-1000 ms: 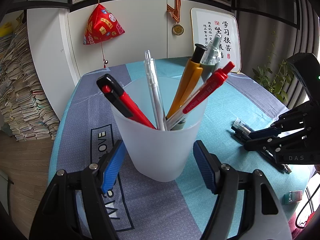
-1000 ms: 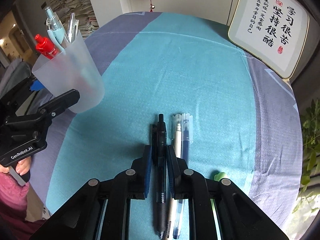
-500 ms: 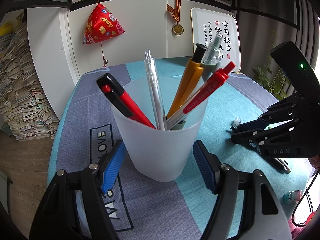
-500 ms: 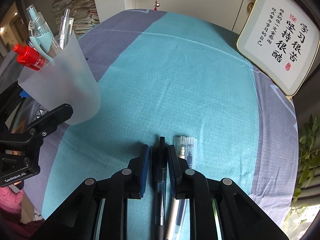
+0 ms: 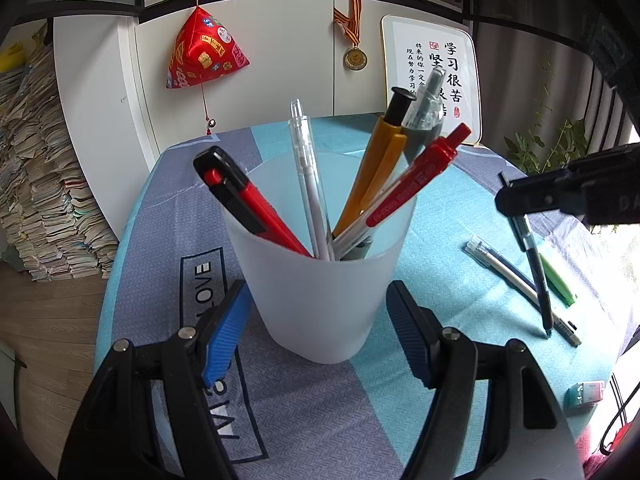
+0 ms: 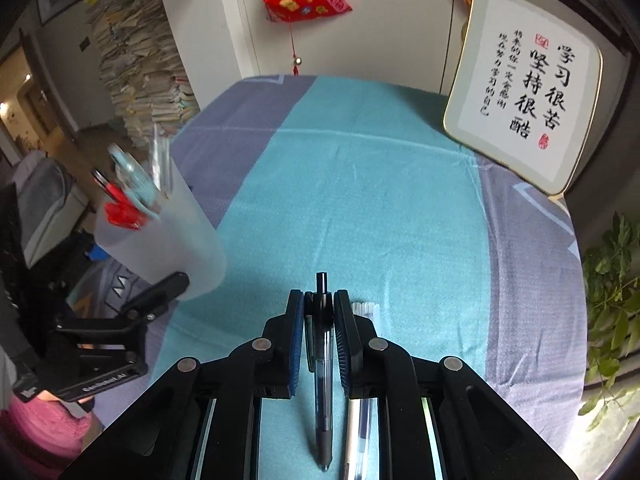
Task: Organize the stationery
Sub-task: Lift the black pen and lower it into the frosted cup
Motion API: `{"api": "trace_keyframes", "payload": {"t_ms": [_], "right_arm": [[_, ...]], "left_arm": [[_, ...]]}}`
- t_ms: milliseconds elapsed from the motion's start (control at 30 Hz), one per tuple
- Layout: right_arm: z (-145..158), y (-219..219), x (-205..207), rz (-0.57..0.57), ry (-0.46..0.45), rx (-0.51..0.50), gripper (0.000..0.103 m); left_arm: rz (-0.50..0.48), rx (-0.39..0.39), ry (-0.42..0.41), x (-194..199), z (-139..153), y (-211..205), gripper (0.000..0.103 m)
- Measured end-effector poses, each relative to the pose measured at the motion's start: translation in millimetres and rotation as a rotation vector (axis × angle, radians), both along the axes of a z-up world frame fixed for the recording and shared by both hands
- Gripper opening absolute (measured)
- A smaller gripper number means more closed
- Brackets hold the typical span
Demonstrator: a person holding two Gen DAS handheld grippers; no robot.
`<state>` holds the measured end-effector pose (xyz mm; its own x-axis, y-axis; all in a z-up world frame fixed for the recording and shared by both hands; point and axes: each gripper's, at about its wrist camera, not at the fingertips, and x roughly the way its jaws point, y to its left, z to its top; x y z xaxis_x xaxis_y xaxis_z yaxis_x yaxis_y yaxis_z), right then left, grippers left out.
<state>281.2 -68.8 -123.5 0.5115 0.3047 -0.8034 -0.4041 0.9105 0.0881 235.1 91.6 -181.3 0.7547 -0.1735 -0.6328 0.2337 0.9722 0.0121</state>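
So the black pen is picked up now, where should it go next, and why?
Probably carry the black pen over to the frosted cup and above its open top. The right gripper is shut on the pen, whose tip hangs clear of the tablecloth, and the left gripper steadies the cup.

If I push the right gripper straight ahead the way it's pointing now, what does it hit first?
Probably only the tablecloth: the right gripper, shut on the black pen, aims down at bare teal fabric. The cup sits off to the left and the framed calligraphy far right, though depth is uncertain.
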Motion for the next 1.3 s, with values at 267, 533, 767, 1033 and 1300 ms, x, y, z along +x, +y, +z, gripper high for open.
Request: {"api": "trace_keyframes", "payload": {"t_ms": [267, 533, 767, 1033, 1300], "right_arm": [[50.5, 0.4, -28.2, 0.014, -0.118, 0.084, 0.014], [73.2, 1.7, -33.9, 0.013, -0.168, 0.116, 0.012], [93.0, 5.4, -39.5, 0.024, -0.210, 0.143, 0.012], [143.2, 29.2, -50.2, 0.099, -0.314, 0.176, 0.012], [159.0, 67.5, -35.4, 0.205, -0.329, 0.215, 0.012]], "left_arm": [[0.000, 0.002, -0.001, 0.2, 0.1, -0.2, 0.069], [-0.006, 0.016, -0.011, -1.1, 1.0, -4.4, 0.068], [-0.008, 0.010, -0.004, 0.1, 1.5, -2.7, 0.068], [-0.008, 0.003, -0.001, 0.1, 1.0, -3.6, 0.068], [-0.009, -0.005, 0.003, 1.1, 0.9, -2.8, 0.068]]}}
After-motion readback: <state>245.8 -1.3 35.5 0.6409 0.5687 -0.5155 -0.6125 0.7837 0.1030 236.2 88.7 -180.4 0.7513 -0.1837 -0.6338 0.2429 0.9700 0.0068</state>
